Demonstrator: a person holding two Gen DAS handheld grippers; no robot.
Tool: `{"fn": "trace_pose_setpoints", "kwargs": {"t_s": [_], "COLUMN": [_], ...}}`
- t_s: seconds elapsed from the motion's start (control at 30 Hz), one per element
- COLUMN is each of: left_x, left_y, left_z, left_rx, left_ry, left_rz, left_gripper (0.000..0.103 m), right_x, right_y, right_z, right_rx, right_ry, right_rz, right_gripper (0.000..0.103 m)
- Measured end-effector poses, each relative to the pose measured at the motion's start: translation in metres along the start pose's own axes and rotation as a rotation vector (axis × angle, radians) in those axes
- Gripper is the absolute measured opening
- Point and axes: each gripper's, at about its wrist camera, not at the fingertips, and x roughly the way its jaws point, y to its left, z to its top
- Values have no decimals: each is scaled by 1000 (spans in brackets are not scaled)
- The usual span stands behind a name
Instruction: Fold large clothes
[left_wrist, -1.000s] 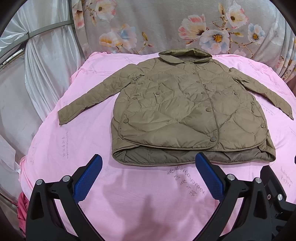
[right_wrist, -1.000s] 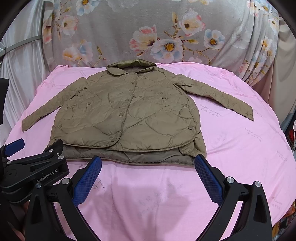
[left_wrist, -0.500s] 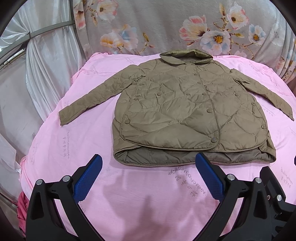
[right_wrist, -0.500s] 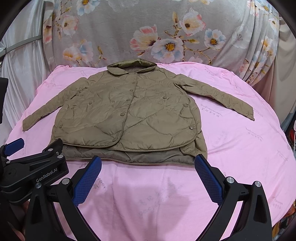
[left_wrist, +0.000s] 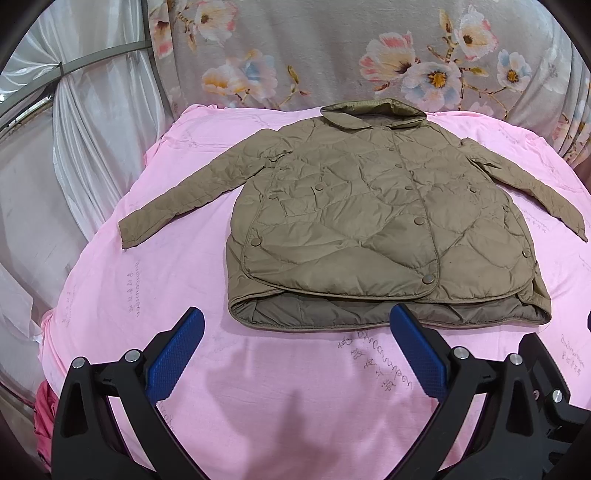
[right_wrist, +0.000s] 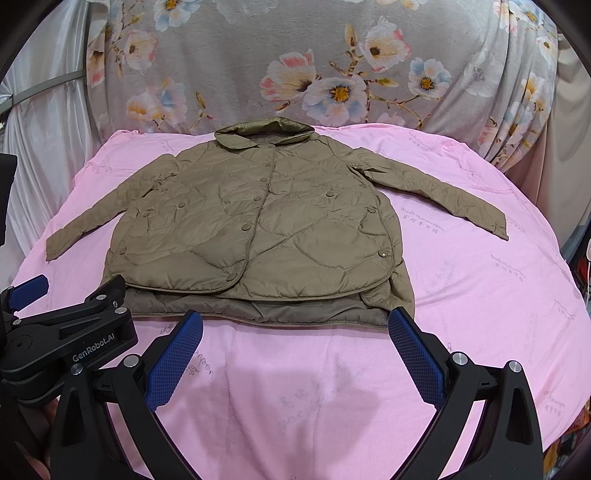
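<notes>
Lying flat on the pink sheet-covered bed (left_wrist: 207, 373), the olive-brown quilted jacket (left_wrist: 369, 221) faces up, sleeves spread left and right, collar at the far end. The left hand-held gripper (left_wrist: 295, 347) and the right hand-held gripper (right_wrist: 295, 347) hover near its hem, both spread wide, holding nothing.

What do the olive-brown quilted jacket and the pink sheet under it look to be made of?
Olive-brown quilted jacket: probably thin padded nylon or polyester; slight sheen, puffy stitched panels, snap buttons that look metal. Pink sheet: matte woven fabric, likely cotton or a blend; soft creases and faint printed script.
</notes>
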Motion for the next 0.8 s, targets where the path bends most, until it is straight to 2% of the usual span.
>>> {"fn": "trace_pose_setpoints", "kwargs": {"t_s": [0.8], "left_x": [0], "left_y": [7], "left_z": [1], "left_rx": [-4], "left_ry": [4], "left_rz": [-1], "left_gripper": [98], "right_x": [-1], "right_y": [1], "right_z": [0], "right_rx": [2], "right_ry": [1], "right_rz": [2], "right_gripper": [98]}}
